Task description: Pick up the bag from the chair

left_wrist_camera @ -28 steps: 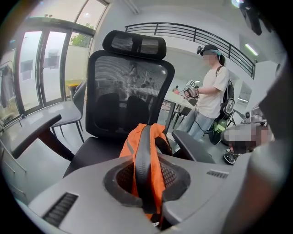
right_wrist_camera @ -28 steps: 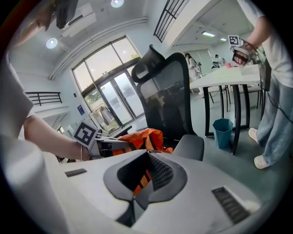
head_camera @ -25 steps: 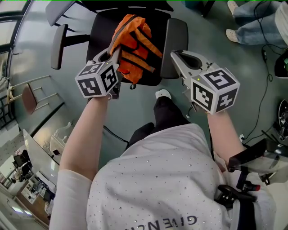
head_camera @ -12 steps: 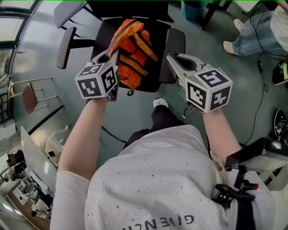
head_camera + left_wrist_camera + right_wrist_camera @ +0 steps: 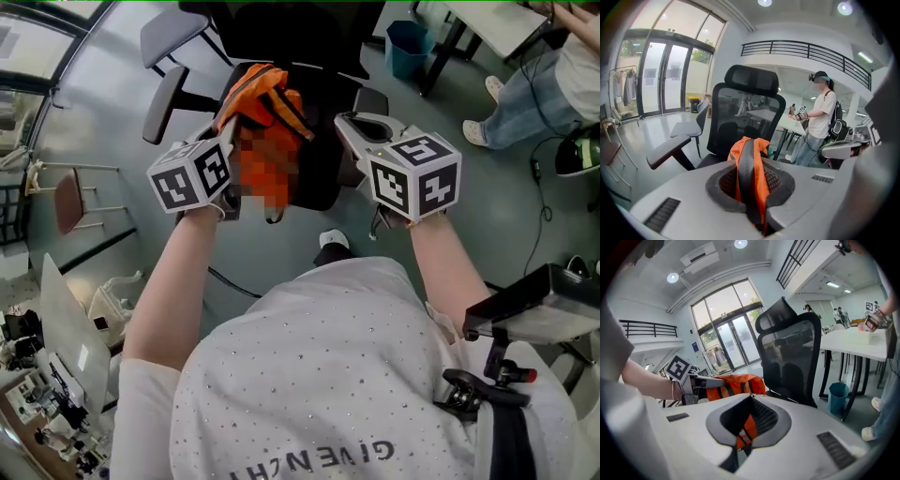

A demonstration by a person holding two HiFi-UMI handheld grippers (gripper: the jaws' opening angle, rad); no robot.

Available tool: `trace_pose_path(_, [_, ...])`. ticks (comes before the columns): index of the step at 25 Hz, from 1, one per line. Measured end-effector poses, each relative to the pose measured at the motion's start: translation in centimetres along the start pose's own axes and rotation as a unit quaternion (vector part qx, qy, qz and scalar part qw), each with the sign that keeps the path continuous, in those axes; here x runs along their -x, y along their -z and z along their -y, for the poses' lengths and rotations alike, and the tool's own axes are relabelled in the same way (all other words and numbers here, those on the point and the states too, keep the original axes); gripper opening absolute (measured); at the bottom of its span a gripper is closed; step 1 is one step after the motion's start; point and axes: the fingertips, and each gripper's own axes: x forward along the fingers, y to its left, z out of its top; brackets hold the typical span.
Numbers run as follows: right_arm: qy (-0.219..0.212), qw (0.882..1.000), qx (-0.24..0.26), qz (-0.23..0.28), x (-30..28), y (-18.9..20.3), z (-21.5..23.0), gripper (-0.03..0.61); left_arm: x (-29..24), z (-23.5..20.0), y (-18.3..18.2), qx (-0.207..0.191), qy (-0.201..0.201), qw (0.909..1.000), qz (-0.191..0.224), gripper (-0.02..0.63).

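Note:
An orange bag with black straps hangs above the black office chair, lifted off its seat. My left gripper is shut on it. In the left gripper view, a black strap and orange cloth are pinched between the jaws of the left gripper. My right gripper is just right of the bag, its jaws together at the tip. In the right gripper view, the bag lies beyond the right gripper. An orange strap end shows through the jaw opening. The chair back rises behind.
A blue bin stands under a white table at the far right. A seated person's legs are nearby. A person stands by a table. A grey chair is left. A small brown stool is left.
Both grippers have risen and drawn nearer each other. The bag hangs higher over the seat, and the right gripper is closer to it.

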Motion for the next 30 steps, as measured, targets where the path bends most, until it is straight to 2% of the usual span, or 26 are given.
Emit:
trace_pose_path(10, [-0.024,0.997,0.073,0.012,-0.4,-4.1,-5.4,0.003,7.6,-3.6,-6.4,-0.004,-0.018,0.9943,0.105,0.031])
trace_pose_path(16, [-0.034,0.991,0.125,0.019,-1.0,-7.3,-8.5,0.005,12.1,-4.7,-11.0,-0.008,-0.011,0.9859,0.167,0.029])
trace_pose_path(19, [-0.047,0.989,0.139,0.031,-1.2,-8.9,-10.9,0.005,15.1,-5.0,-13.1,-0.016,0.000,0.9787,0.205,0.029])
trace_pose_path(21, [-0.053,0.989,0.129,0.047,-0.9,-9.8,-12.3,0.005,17.2,-4.3,-13.7,-0.032,0.012,0.9734,0.227,0.029])
trace_pose_path(25, [-0.081,0.989,0.079,0.092,0.3,-11.4,-14.9,0.005,21.1,-2.8,-13.5,-0.067,0.035,0.9661,0.247,0.028])
trace_pose_path(30, [-0.145,0.978,0.011,0.148,3.2,-11.5,-21.3,0.003,27.1,-1.1,-11.3,-0.078,0.080,0.9558,0.272,0.028])
